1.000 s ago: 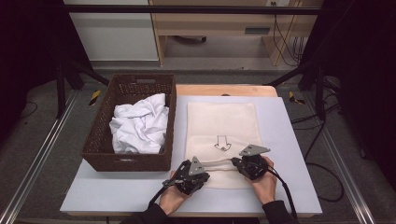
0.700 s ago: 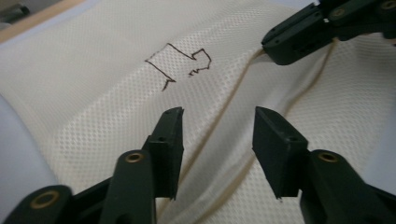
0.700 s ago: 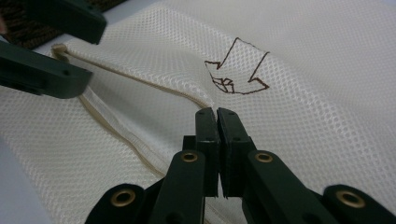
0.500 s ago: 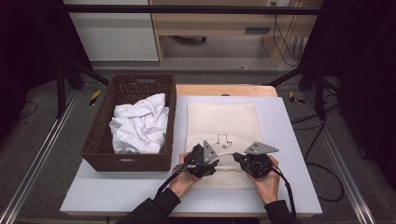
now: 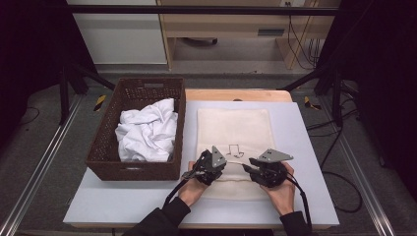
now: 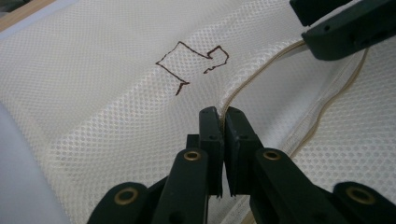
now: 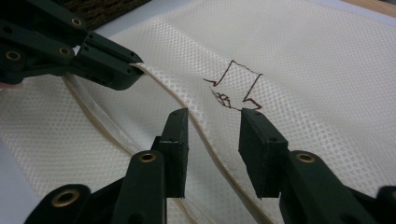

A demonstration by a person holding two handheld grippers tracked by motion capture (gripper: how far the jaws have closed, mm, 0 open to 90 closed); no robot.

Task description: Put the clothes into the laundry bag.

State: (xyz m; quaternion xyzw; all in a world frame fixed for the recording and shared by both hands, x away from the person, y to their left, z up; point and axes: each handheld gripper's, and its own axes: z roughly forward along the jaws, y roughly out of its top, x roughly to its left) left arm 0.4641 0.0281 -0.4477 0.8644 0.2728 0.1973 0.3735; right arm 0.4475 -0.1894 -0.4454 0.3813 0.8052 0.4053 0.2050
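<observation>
In the high view the near hem of the mesh bag (image 5: 235,142) is covered by both hands and tools, and the small dark drawing (image 5: 236,150) on it is too small to read. The basket (image 5: 105,147) wall hides the lower folds of the white cloth (image 5: 146,135). The left tool (image 6: 221,122) covers the bag's edge cord where it pinches it.

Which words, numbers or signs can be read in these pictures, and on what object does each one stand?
No words, brands or numbers can be read.
One sign: a hand-drawn dark arrow outline on the cream mesh bag; the small scribble beside it in the right gripper view is too unclear to read.
</observation>
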